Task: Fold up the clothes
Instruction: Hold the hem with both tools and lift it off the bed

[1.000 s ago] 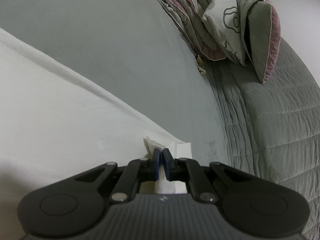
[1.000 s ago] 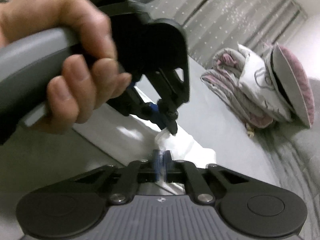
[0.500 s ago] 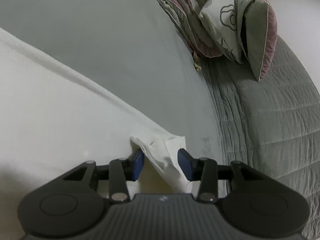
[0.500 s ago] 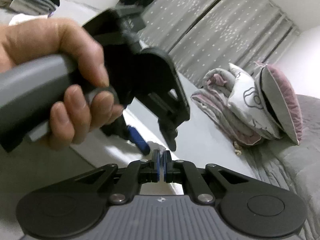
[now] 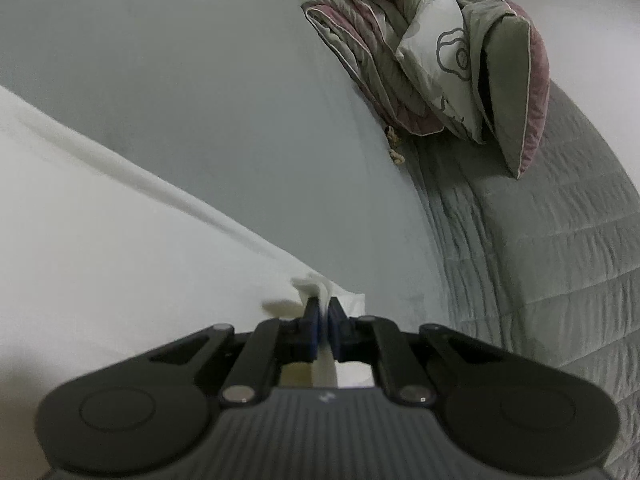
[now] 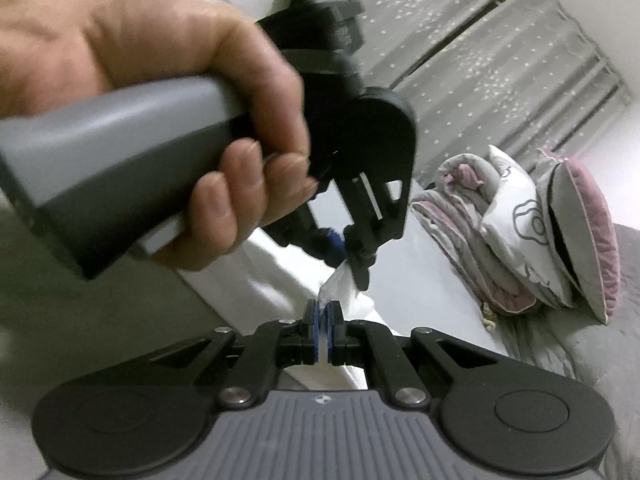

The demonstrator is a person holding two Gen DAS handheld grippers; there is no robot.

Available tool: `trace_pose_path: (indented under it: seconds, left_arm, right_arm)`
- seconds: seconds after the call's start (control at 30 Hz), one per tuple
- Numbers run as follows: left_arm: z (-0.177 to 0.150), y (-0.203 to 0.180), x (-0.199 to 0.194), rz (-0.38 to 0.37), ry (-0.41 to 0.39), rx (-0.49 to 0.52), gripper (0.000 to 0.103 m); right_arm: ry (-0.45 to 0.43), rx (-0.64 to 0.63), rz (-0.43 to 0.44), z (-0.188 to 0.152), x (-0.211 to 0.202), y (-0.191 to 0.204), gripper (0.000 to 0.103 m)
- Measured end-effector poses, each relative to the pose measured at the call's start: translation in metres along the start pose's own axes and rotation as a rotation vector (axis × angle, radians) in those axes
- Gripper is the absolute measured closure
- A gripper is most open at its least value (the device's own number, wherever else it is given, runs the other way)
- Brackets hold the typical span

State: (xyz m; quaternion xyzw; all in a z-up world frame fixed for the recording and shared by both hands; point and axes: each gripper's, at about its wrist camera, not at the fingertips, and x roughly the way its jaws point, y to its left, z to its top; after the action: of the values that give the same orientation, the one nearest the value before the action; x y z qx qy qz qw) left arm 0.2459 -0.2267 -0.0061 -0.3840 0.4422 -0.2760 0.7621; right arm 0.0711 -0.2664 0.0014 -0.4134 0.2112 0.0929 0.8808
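A grey bed is carrying a white garment lying spread toward the near left, with a bundled quilt and pillows sitting well apart at the far end. The left hand-held gripper, having just been closing, is pinching the garment's corner. The right hand-held gripper is clamping the same corner just beside it. A hand is gripping the left handle.

**Bedding and curtains around the bed**

A folded grey-and-pink quilt leans against a white patterned pillow and a grey-pink cushion, all on a quilted grey bedspread. Star-dotted grey curtains hang behind the bed.
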Motion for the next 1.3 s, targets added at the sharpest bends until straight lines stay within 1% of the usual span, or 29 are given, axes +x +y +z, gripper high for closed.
trace_pose_path:
  seconds: [0.07, 0.1, 0.13, 0.17, 0.23, 0.3, 0.33, 0.4, 0.6, 0.63, 0.67, 0.7, 0.73, 0.83, 0.9, 0.97, 1.07, 1.17, 1.23, 1.3]
  left_arm:
    - [0.001, 0.002, 0.000, 0.006, 0.005, 0.004, 0.097]
    - [0.001, 0.003, 0.000, 0.007, 0.005, 0.000, 0.097]
    - [0.002, 0.005, 0.000, 0.005, 0.005, -0.008, 0.097]
    - [0.002, 0.006, 0.000, 0.002, 0.005, -0.017, 0.097]
    - [0.002, 0.008, 0.000, -0.001, 0.011, -0.031, 0.097]
    - [0.001, 0.008, 0.001, 0.004, 0.023, -0.042, 0.097]
    - [0.001, 0.008, 0.002, 0.008, 0.030, -0.048, 0.097]
    - [0.001, 0.009, 0.003, 0.006, 0.040, -0.065, 0.097]
    - [0.004, 0.011, 0.003, 0.002, 0.042, -0.097, 0.097]
    - [0.005, 0.010, 0.004, 0.002, 0.041, -0.098, 0.097]
    - [0.005, 0.010, 0.004, 0.004, 0.039, -0.097, 0.097]
    - [0.006, 0.009, 0.004, 0.008, 0.037, -0.094, 0.097]
    - [0.006, 0.009, 0.004, 0.010, 0.034, -0.091, 0.097]
    - [0.006, 0.008, 0.004, 0.019, 0.028, -0.090, 0.098]
    - [0.007, 0.009, 0.004, 0.017, 0.023, -0.093, 0.098]
    - [0.008, 0.009, 0.004, 0.013, 0.022, -0.094, 0.098]
    - [0.007, 0.010, 0.003, 0.017, 0.026, -0.091, 0.098]
    - [0.006, 0.012, 0.002, 0.016, 0.028, -0.099, 0.098]
    - [0.006, 0.012, 0.001, 0.015, 0.026, -0.102, 0.098]
    - [0.006, 0.012, 0.001, 0.015, 0.025, -0.106, 0.098]
  right_arm:
    - [0.016, 0.000, 0.015, -0.001, 0.002, 0.001, 0.099]
    - [0.021, 0.005, 0.016, -0.002, 0.002, -0.001, 0.097]
    - [0.022, 0.008, 0.009, -0.002, 0.002, -0.001, 0.092]
    - [0.023, 0.011, 0.002, -0.002, 0.003, -0.002, 0.090]
    - [0.024, 0.015, -0.012, -0.002, 0.004, -0.002, 0.074]
    - [0.014, 0.009, -0.023, -0.001, 0.005, -0.001, 0.069]
    - [0.014, 0.005, -0.024, 0.000, 0.007, -0.001, 0.068]
    - [0.019, 0.003, -0.023, 0.001, 0.011, 0.000, 0.067]
    - [0.062, 0.046, 0.029, 0.001, 0.026, -0.004, 0.069]
    - [0.061, 0.060, 0.044, 0.002, 0.026, -0.007, 0.079]
    - [0.059, 0.088, 0.075, 0.002, 0.025, -0.011, 0.086]
    - [0.057, 0.117, 0.106, 0.003, 0.024, -0.015, 0.097]
    - [0.054, 0.134, 0.123, 0.003, 0.024, -0.018, 0.098]
    - [0.054, 0.106, 0.108, 0.001, 0.022, -0.018, 0.098]
    - [0.050, 0.063, 0.079, 0.000, 0.018, -0.014, 0.098]
    - [0.038, 0.020, 0.072, -0.002, 0.014, -0.010, 0.098]
    - [0.030, 0.010, 0.079, -0.002, 0.010, -0.008, 0.098]
    - [0.030, 0.033, 0.048, -0.001, 0.011, -0.013, 0.096]
    - [0.032, 0.051, 0.023, -0.001, 0.011, -0.015, 0.086]
    - [0.040, 0.040, 0.020, -0.002, 0.012, -0.014, 0.080]
